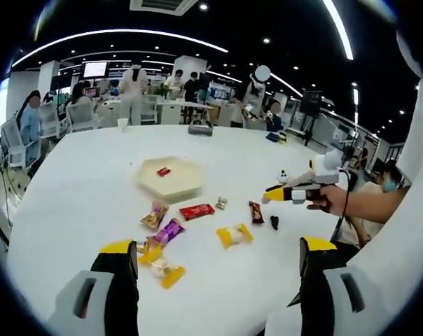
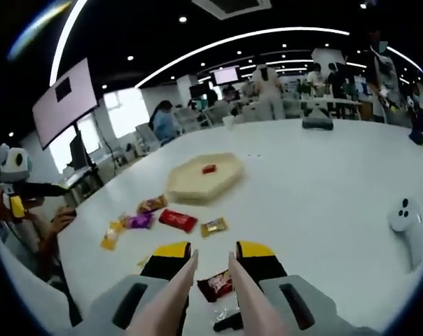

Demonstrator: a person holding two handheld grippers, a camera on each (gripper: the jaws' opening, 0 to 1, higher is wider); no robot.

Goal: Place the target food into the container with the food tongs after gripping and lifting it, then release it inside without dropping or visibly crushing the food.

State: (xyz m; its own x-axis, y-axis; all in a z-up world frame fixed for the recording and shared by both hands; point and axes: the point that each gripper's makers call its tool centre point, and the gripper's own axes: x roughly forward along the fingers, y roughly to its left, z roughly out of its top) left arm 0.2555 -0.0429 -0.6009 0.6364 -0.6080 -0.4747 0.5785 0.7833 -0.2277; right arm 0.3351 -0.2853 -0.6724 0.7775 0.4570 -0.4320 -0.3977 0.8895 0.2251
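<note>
My right gripper (image 2: 213,252) is shut on the pale food tongs (image 2: 187,283), whose two arms run forward between its yellow-tipped jaws. A dark red wrapped candy (image 2: 217,283) lies on the table between the tong arms, untouched as far as I can tell. The beige hexagonal container (image 2: 197,185) sits farther out with one small red candy (image 2: 209,169) inside. In the left gripper view the container (image 1: 180,185) is at centre. My left gripper (image 1: 218,246) is open and holds nothing; a yellow candy (image 1: 234,235) lies just beyond its jaws. The right gripper (image 1: 273,196) enters from the right.
Several wrapped sweets lie scattered on the white table (image 1: 85,189): a red bar (image 1: 197,211), a purple one (image 1: 168,231), an orange one (image 1: 155,215). A white controller (image 2: 406,217) rests at the right. People and chairs stand beyond the far table edge.
</note>
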